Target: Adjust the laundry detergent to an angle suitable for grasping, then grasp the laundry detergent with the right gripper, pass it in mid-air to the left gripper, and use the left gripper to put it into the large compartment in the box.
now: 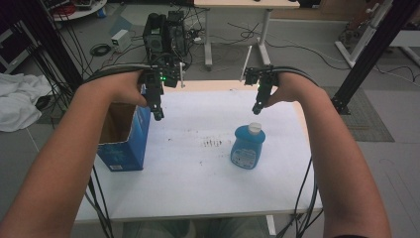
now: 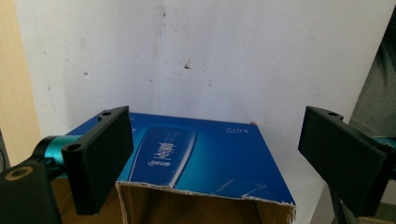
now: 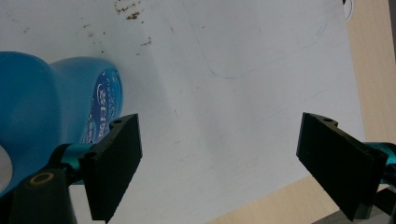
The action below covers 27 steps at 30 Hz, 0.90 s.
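Observation:
A blue bottle with a white cap stands on the white table, right of the middle. In the right gripper view the bottle lies at the left, beside the left jaw. My right gripper hangs above and behind the bottle, open and empty, as the right gripper also shows up close. A blue cardboard box with an open top stands at the table's left edge. My left gripper hovers over its right rim, open, with nothing between the jaws. Under the left gripper lies the box.
Dark smudges mark the table's middle. Cables hang off the table's front corners. Behind the table stand a computer tower and a desk leg. A black frame post rises at the right, and white cloth lies on the floor at the left.

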Motion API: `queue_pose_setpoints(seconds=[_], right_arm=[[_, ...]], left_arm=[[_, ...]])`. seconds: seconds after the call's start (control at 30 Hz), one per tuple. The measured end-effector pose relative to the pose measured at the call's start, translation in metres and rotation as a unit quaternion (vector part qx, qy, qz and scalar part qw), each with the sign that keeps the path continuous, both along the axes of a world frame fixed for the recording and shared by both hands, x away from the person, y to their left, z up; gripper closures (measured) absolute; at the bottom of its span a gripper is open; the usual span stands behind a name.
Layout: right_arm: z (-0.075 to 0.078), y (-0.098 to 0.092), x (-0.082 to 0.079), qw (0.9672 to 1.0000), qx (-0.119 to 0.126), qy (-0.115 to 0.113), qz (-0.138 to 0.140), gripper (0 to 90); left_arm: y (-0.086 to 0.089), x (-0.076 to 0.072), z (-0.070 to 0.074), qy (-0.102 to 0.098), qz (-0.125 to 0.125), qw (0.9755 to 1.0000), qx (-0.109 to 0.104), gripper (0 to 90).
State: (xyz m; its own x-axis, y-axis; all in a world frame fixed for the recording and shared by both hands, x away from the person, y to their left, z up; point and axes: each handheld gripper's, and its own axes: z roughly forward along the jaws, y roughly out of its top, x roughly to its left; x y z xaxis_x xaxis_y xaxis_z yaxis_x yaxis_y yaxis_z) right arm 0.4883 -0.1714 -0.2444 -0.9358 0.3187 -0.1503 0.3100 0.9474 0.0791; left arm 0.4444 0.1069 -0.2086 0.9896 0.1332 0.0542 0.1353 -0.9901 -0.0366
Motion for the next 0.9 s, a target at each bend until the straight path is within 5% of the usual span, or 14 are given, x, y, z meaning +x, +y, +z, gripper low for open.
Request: queue_pose_setpoints(seconds=[0.9], right_arm=[[-0.005, -0.007, 0.006, 0.9999, -0.005, 0.003, -0.010, 13.3]], left_arm=[[0.002, 0.002, -0.006, 0.007, 0.003, 1.0000, 0.007, 10.2]])
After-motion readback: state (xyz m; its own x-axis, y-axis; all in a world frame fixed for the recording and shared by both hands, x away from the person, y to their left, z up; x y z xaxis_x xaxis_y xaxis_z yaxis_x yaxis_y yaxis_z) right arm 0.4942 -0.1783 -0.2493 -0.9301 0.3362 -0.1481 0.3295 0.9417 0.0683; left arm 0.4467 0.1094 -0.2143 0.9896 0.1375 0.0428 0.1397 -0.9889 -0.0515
